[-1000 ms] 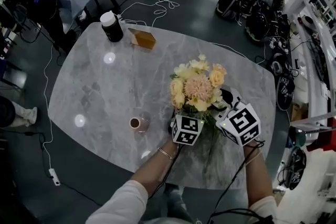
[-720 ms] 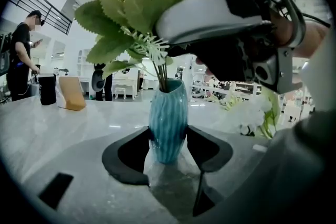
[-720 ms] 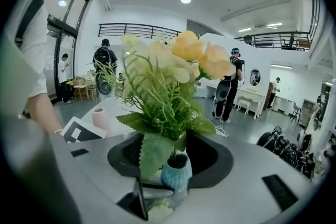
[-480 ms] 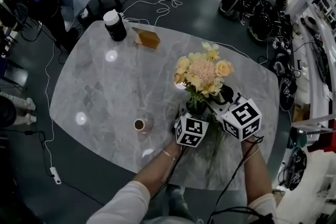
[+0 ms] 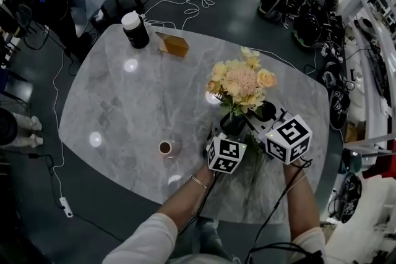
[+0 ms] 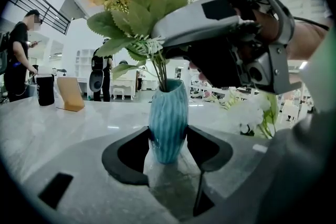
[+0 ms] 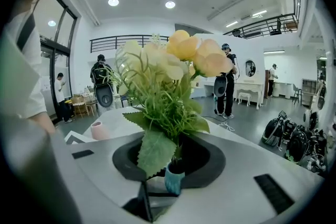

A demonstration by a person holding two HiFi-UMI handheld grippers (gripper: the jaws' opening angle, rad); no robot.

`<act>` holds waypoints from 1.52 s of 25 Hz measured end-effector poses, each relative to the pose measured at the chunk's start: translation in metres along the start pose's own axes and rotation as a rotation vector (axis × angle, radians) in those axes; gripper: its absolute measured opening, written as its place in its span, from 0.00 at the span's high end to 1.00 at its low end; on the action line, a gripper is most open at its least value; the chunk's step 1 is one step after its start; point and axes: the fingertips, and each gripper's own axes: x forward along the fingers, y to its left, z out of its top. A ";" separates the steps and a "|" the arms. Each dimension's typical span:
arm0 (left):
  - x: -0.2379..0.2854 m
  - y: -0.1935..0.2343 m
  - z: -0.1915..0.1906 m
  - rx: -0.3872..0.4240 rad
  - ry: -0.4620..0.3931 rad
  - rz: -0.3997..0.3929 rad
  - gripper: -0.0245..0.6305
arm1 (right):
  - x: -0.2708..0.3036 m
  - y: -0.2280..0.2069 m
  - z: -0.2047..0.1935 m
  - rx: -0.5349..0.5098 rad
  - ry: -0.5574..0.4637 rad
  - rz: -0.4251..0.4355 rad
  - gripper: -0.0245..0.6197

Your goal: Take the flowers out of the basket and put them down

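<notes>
A bunch of yellow and peach flowers (image 5: 242, 82) stands in a small blue ribbed vase (image 5: 234, 125) on the marble table (image 5: 124, 102); no basket is in sight. My left gripper (image 5: 228, 133) is shut on the vase (image 6: 168, 113), with both pads against its sides low on the table. My right gripper (image 5: 246, 117) reaches in from the right, higher up. Its jaws are closing around the green stems (image 7: 177, 152) just above the vase mouth (image 7: 174, 170). A gap still shows on either side of the stems.
A pink cup (image 5: 164, 146) stands left of my left gripper. At the far side are a dark canister (image 5: 135, 29) and a brown box (image 5: 172, 44). White flowers with long stems (image 5: 253, 170) lie near the front edge. People and gear stand around the table.
The bouquet has moved up and away in the head view, and the vase under it now shows. My right gripper has shifted slightly right. The left gripper stays on the vase.
</notes>
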 end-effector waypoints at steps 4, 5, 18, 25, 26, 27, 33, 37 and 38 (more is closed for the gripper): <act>0.000 -0.001 0.002 -0.004 -0.003 0.003 0.60 | -0.004 0.001 0.005 -0.009 -0.005 -0.001 0.82; 0.000 -0.002 0.003 -0.005 -0.005 0.002 0.60 | -0.004 0.002 0.007 -0.013 -0.006 -0.001 0.82; -0.001 -0.003 0.002 0.016 0.000 0.013 0.60 | -0.018 -0.002 0.028 0.028 -0.089 -0.038 0.83; -0.005 -0.003 0.003 0.013 0.019 0.032 0.60 | -0.033 -0.009 0.047 0.066 -0.154 -0.060 0.84; -0.006 -0.003 0.003 0.014 0.020 0.032 0.60 | -0.036 -0.009 0.050 0.071 -0.168 -0.063 0.84; -0.007 -0.003 0.004 0.015 0.020 0.033 0.60 | -0.039 -0.010 0.053 0.078 -0.182 -0.067 0.84; -0.017 -0.001 0.015 0.010 0.007 0.046 0.60 | -0.051 -0.013 0.073 0.102 -0.243 -0.088 0.84; -0.024 0.001 0.022 -0.003 -0.005 0.056 0.60 | -0.058 -0.013 0.083 0.101 -0.267 -0.100 0.84; -0.026 0.002 0.024 -0.005 -0.008 0.058 0.60 | -0.059 -0.012 0.085 0.102 -0.272 -0.104 0.84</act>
